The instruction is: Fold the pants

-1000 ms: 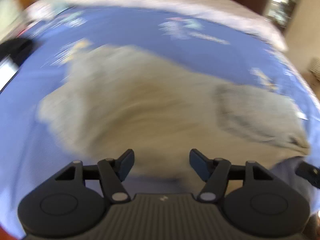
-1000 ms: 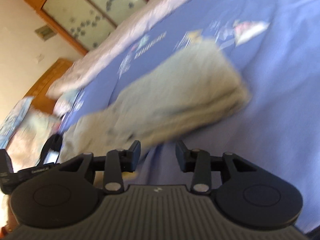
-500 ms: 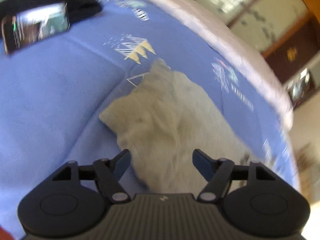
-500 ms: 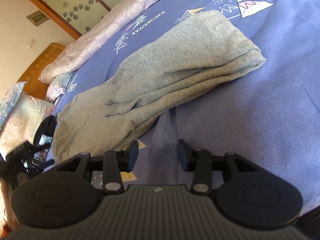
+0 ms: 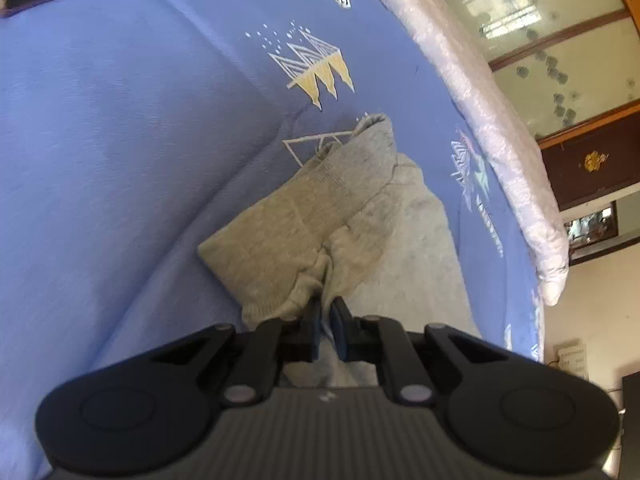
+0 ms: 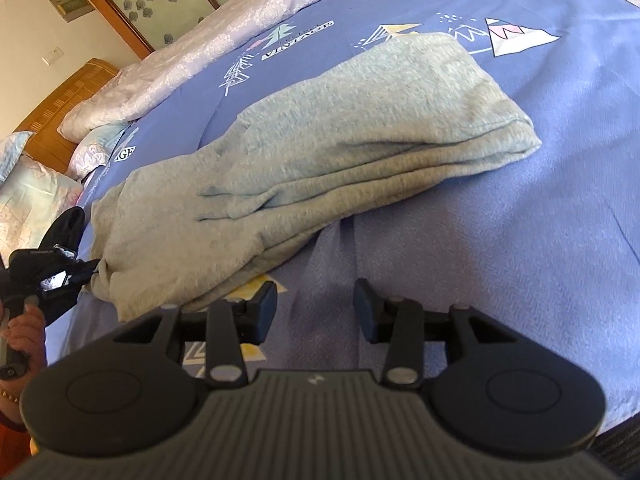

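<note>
Pinching pants (image 5: 320, 216): left-wrist view only

The pants (image 6: 320, 148) are plain heathered grey, with a ribbed band showing just ahead of the black left hand-held gripper (image 5: 326, 314), whose pads are blue. The bedsheet (image 6: 520, 220) beneath is periwinkle blue, printed with white-outlined triangles, yellow and pink peaks and white lettering. Beyond it, the quilt (image 5: 480, 92) is pale lilac with a floral pattern.
</note>
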Demonstrator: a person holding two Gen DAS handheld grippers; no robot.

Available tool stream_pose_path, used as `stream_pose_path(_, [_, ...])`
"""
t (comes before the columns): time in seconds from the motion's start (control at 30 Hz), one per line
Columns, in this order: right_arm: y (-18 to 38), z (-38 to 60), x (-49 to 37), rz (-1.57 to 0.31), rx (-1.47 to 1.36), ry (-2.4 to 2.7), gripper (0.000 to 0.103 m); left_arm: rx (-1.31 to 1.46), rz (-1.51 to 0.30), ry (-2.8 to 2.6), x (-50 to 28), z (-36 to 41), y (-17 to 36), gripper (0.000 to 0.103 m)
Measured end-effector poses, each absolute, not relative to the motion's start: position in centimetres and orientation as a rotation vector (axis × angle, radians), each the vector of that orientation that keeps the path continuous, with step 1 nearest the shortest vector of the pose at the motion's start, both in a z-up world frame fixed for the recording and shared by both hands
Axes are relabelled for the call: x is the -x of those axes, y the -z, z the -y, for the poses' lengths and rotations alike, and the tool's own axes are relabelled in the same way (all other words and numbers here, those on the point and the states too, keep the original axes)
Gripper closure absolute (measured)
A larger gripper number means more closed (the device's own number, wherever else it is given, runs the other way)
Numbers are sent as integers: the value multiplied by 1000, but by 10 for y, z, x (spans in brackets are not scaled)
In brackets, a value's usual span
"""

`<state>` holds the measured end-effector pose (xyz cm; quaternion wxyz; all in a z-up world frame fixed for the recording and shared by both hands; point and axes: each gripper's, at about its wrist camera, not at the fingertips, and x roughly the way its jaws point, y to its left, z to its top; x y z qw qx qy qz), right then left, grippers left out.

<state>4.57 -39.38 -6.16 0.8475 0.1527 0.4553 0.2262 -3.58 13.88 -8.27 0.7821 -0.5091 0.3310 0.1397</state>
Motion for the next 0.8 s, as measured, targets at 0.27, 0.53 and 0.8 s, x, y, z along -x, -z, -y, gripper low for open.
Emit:
stream_pose_path(0.27, [62, 384, -46, -942, -283, -482, 57, 1177, -570, -259, 52, -154, 58, 83])
stream_pose_path(0.53, [63, 389, -48, -946, -306, -489, 57, 949, -758, -365, -15, -133, 74, 92])
stream_pose_path(0.8, [61, 440, -60, -907, -509, -428, 51, 968, -773, -377, -2, -133, 81, 97])
